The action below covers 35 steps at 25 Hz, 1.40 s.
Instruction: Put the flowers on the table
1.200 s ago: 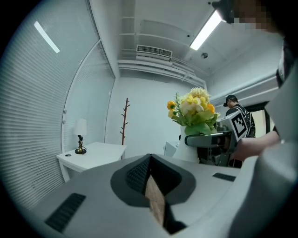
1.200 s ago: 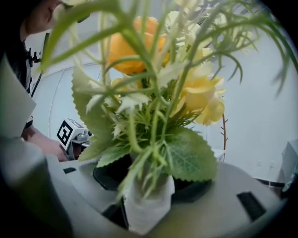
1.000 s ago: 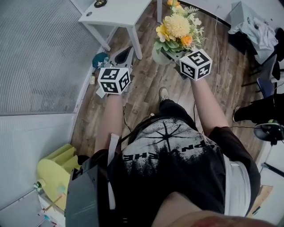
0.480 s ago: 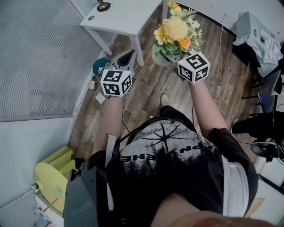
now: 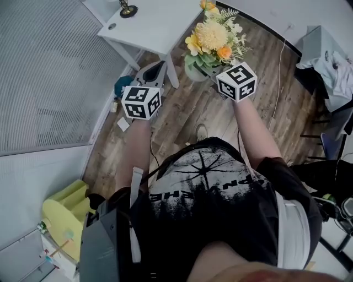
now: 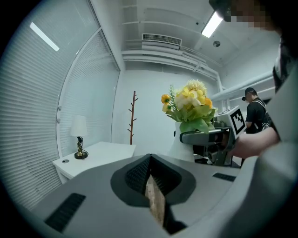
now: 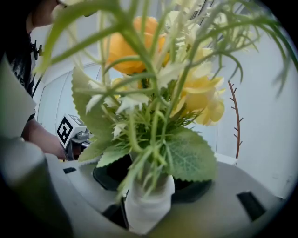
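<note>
Transit was the step in hand, as I judged it. The flowers [image 5: 212,37], yellow and orange with green leaves, stood upright in a white vase [image 5: 194,70] that was carried in the air over the wooden floor [image 5: 187,118]. They were near the corner of the white bench [image 5: 160,19] but not yet above it. The right gripper [image 7: 148,210] had its fingers clamped on the narrow neck of the vase, just under the lowest leaves, and the blooms filled most of its own view. The left gripper [image 6: 151,186] hung beside it at about the same height. Its fingers were pressed together with nothing between them, and it pointed toward the bench.

A small lamp [image 5: 127,8] stood at the far left end of the bench, and the rest of the top looked bare.

The next move, to my mind, called for bringing the vase forward and to the left until it was over the bare top, well apart from the lamp. It then had to go down level until its base sat flat, and only after that should the right fingers part. Held by the neck alone, the vase could swing or tilt, so a slow descent seemed wise.
</note>
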Motion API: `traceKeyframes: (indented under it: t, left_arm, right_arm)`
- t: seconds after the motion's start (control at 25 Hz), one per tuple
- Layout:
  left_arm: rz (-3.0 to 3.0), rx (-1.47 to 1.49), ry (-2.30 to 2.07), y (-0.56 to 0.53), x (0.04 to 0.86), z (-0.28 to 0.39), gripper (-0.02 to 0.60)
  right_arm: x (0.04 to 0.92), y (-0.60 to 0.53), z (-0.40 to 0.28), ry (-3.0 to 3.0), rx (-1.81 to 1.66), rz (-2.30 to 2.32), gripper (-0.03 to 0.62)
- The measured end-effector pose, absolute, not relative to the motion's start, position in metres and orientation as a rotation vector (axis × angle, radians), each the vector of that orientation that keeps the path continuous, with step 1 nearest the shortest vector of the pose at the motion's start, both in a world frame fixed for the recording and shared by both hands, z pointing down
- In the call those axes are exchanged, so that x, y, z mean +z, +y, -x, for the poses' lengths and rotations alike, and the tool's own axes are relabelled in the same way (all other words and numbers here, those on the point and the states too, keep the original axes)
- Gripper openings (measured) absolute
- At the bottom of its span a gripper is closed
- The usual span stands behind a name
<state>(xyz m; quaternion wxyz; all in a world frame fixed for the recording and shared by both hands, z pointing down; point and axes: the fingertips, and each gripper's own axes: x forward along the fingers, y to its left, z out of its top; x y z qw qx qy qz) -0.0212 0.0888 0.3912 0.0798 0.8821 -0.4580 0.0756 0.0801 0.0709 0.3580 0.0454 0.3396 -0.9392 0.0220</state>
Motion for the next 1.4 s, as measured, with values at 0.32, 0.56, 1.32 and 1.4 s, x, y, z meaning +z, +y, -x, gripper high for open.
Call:
traceKeyframes:
  t: [0.32, 0.56, 1.32, 1.4]
  left_arm:
    - [-2.608, 0.219, -1.466, 0.038, 0.393, -0.005, 0.012]
    - [-2.577, 0.233, -1.498, 0.012, 0.399, -0.010, 0.011]
    - [-2.556, 0.235, -1.507, -0.087, 0.409, 0.029, 0.012]
    - [-2.564, 0.235, -1.495, -0.112, 0.411, 0.048, 0.012]
  right_arm:
    - [0.360, 0.012, -0.117, -2.896, 0.058, -0.984, 0.250]
    - [0.364, -0.017, -0.128, -2.910, 0.063, -0.964, 0.250]
    - [0.375, -0.113, -0.096, -2.880, 0.060, -0.970, 0.252]
    - [0.377, -0.139, -0.074, -2.870, 0.062, -0.972, 0.250]
